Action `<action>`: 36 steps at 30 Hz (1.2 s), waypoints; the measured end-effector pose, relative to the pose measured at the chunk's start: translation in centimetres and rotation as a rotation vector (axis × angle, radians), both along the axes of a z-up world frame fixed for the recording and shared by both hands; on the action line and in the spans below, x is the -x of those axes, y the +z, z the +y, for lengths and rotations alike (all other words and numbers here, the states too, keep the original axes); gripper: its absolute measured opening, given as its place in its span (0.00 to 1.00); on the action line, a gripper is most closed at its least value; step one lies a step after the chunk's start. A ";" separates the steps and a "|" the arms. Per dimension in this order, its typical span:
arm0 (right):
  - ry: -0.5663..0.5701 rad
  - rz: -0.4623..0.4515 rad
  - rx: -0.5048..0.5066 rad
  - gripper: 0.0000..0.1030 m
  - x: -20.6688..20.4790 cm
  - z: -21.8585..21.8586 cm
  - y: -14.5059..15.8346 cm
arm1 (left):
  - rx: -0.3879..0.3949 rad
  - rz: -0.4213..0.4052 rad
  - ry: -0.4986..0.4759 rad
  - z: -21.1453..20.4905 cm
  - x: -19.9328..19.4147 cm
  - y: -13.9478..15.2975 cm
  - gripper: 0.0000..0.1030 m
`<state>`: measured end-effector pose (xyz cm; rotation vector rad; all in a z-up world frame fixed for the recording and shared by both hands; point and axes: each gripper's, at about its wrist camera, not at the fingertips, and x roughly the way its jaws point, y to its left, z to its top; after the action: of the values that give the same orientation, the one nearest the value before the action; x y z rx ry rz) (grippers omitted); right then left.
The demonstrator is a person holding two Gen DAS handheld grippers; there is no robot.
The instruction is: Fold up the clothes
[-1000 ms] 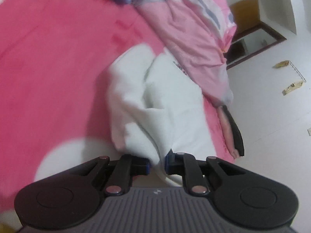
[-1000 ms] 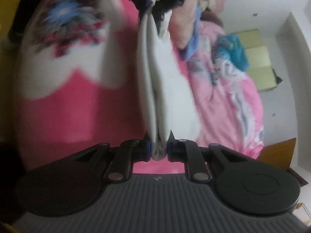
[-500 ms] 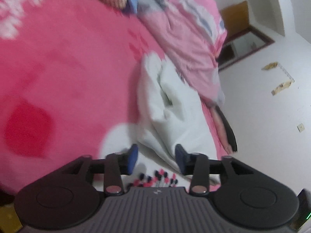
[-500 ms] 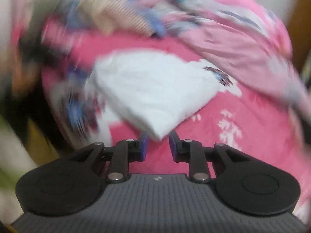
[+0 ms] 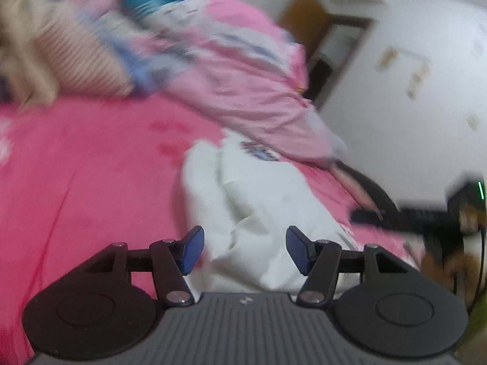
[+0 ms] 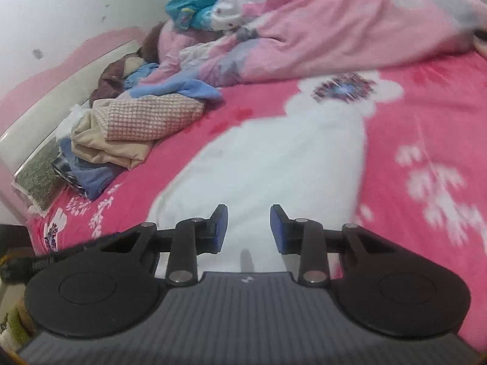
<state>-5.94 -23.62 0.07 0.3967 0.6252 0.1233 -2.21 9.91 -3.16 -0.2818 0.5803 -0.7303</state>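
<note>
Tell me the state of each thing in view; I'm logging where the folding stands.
left gripper: open, holds nothing.
right gripper: open, holds nothing.
white garment: folded, lying loose on the pink bedsheet.
pink quilt: rumpled, heaped along the bed's far side.
checked cloth: bunched, unfolded, on a heap of clothes.
teal cloth: crumpled by the wall.

garment: white | bedsheet: pink, white flowers | quilt: pale pink

Left gripper agape — white garment between.
</note>
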 end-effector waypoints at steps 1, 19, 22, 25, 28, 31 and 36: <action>0.014 -0.004 0.012 0.30 -1.0 0.3 0.5 | -0.018 -0.037 -0.028 -0.8 -0.2 0.4 0.59; 0.124 0.337 0.316 0.49 -23.7 7.0 -2.9 | 0.009 0.104 -0.287 -2.8 -6.2 -3.6 0.13; 0.121 0.328 0.331 0.27 -24.1 6.9 -3.6 | 0.030 0.134 -0.284 -2.4 -5.7 -4.3 0.08; 0.101 0.271 0.296 0.03 -22.8 6.2 -2.6 | 0.056 0.129 -0.289 -2.1 -5.3 -4.3 0.05; 0.097 0.175 0.228 0.02 -20.9 5.9 -0.7 | 0.127 0.121 -0.297 -0.9 -4.7 -3.7 0.04; 0.100 0.065 0.157 0.02 -18.9 5.8 1.5 | 0.184 0.108 -0.293 0.1 -4.3 -3.1 0.04; 0.116 -0.002 0.154 0.02 -19.4 7.2 2.0 | 0.241 0.169 -0.245 1.5 -4.8 -3.9 0.04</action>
<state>13.49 -16.45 2.09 0.2116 0.6511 0.1852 2.55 11.44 -7.07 -0.5055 0.6958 -1.0229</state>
